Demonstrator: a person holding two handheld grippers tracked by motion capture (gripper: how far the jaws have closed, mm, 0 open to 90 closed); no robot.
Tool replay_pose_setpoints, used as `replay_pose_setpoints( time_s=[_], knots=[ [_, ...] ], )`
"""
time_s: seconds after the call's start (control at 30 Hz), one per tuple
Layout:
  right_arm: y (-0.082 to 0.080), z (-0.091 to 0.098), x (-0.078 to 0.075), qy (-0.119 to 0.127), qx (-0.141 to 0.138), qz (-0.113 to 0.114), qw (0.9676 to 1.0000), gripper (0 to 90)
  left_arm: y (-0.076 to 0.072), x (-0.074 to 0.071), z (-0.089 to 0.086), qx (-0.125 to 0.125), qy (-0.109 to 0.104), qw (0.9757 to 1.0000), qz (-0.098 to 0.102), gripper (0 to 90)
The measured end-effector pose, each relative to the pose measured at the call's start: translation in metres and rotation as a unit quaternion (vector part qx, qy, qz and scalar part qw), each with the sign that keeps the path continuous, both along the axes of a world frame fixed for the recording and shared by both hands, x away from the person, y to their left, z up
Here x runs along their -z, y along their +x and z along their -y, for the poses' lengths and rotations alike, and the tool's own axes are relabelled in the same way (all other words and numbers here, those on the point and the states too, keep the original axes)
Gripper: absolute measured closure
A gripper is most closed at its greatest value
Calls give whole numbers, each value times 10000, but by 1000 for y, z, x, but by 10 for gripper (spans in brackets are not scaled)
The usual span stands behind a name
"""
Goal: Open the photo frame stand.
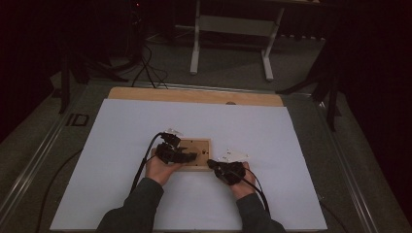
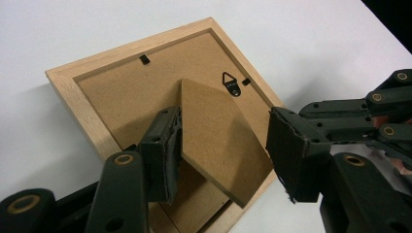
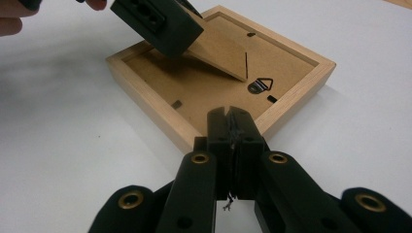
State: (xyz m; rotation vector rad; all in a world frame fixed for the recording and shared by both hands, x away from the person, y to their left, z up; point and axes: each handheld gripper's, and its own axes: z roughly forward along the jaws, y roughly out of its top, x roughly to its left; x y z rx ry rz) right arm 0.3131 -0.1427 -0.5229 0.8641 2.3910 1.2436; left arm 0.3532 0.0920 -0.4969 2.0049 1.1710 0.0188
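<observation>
Forearms in dark sleeves enter from the near edge of the white-covered tabletop, each hand carrying a black gripper. Right gripper has its jaws clenched together with nothing between them, tips resting at the near rim of the square light-wood picture frame, which lies face down near the middle of the tabletop. Left gripper stands over the frame with jaws released; the brown fibreboard easel stand sits between them, lifted at an angle off the backing, one pad beside its edge and the other clear of it.

Judgement on the step in hand: the stand appears to be being swung out from the backing. To do this well, the right gripper should hold the frame down so that it cannot slide, while the left takes the stand by its free edge and turns it gently about the hinge line, without forcing it.

Frame condition: brown fibreboard backing recessed within the wooden rim, small dark retaining tabs at the edges, a triangular metal hanger beside the stand.

Beyond the tabletop's far wooden edge, a white stand rests on grey floor.
</observation>
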Motion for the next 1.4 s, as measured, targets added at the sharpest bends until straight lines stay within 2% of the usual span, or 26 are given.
replay_pose_setpoints(
  time_s=[0.47, 0.73, 1.1, 1.3, 1.4],
  knots=[
    [0, 0, 0, 3, 0, 3, 10000, 882, 2, 2, 0, -27, 123, 9999, -87, 453],
    [0, 0, 0, 5, -1, 4, 10000, 882, 4, 4, 1, -17, 139, 9997, -200, 455],
    [0, 0, 0, 7, -2, 4, 10000, 881, 5, 5, 1, -15, 53, 9995, -325, 524],
    [0, 0, 0, 18, -11, -4, 10000, 869, 4, 5, 2, -12, 148, 9995, -290, 532],
    [0, 0, 0, 3, 13, 3, 10000, 835, 3, 5, 3, -10, 204, 9995, -249, 533]
  ],
)
